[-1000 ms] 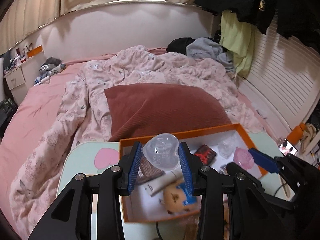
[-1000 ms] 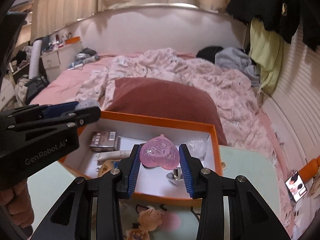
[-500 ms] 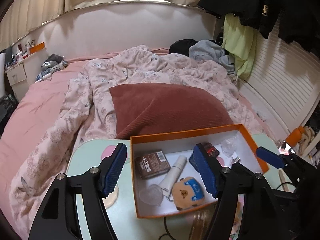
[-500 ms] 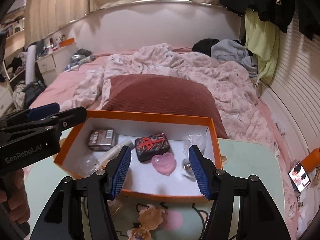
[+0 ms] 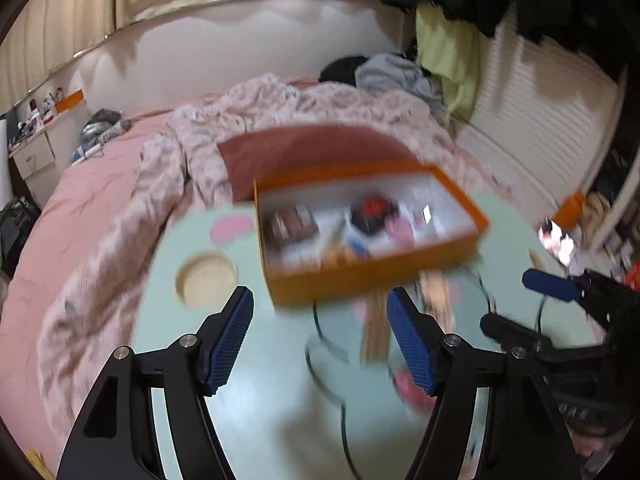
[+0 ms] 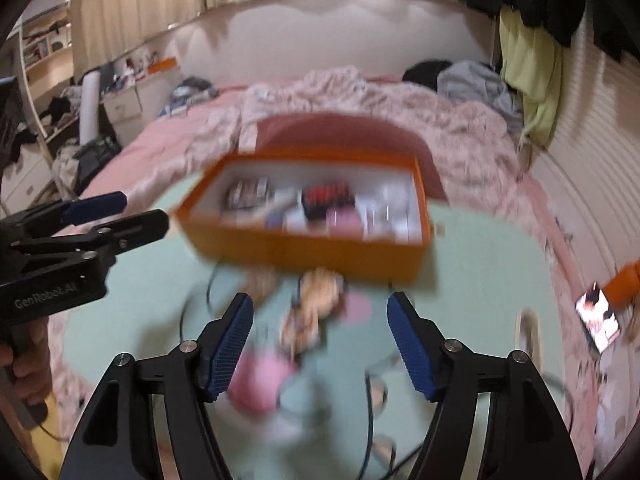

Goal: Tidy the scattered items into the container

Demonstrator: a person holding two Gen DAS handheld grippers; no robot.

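Both grippers are released and carry nothing. The left gripper (image 5: 320,336) has its blue pads spread with only bare table between them. The right gripper (image 6: 320,336) has its jaws opening, and nothing is between them either. The container, an orange box (image 5: 372,276) with a white interior, stands on the pale green table (image 5: 256,412) at the edge next to the bed, ahead of both grippers, and already holds several small items that motion blur makes hard to identify. The remaining scattered items lie on the table between the box and the grippers. In the right wrist view a pink object (image 6: 260,378), possibly heart-shaped, lies just inside the right gripper's left pad, low and slightly left of the gripper centreline. A blurred tan figure (image 6: 316,300) lies farther ahead, near the front wall of the box. In the left wrist view a pink-red object (image 5: 408,390) appears just beside the left gripper's right pad, and a tan strip-like shape (image 5: 376,328) lies ahead with its long axis running roughly toward the box. Blur prevents confirming whether both views show the same pink item. Judged from these views, the right gripper is better aligned with it and needs only a small shift leftward before closing.
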